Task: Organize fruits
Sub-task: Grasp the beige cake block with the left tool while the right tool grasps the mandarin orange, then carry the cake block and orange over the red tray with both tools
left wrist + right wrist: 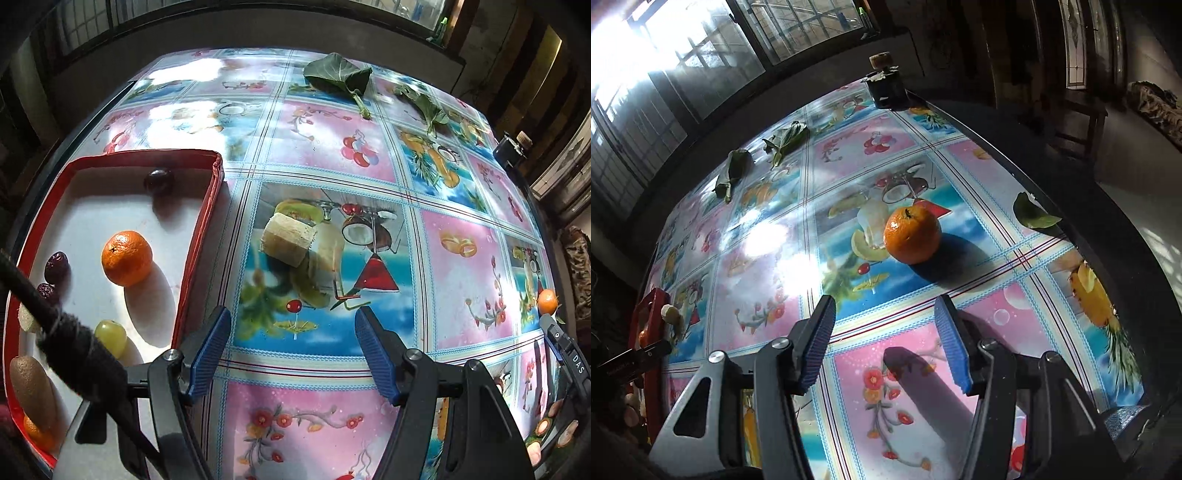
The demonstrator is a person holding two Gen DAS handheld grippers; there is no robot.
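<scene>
A red-rimmed tray [201, 225] with a white floor sits at the left and holds several fruits: an orange [126, 257], a dark plum [159, 181], two red dates [56, 266], a green grape [110, 335] and a brown kiwi [31, 391]. Ahead of my left gripper [291, 317] a pale cut fruit piece [290, 238] lies on the tablecloth; the jaws are open and empty, just right of the tray. My right gripper [884, 306] is open with nothing between its fingers. A loose orange [912, 234] rests on the cloth just beyond it, also seen as a small orange [546, 301].
The table wears a glossy fruit-print cloth [768, 306]. Green leaves [338, 72] [733, 170] lie at the far side, and one leaf [1032, 214] near the right edge. A dark jar [886, 90] stands at the far corner. The table's right edge [1082, 229] drops to the floor.
</scene>
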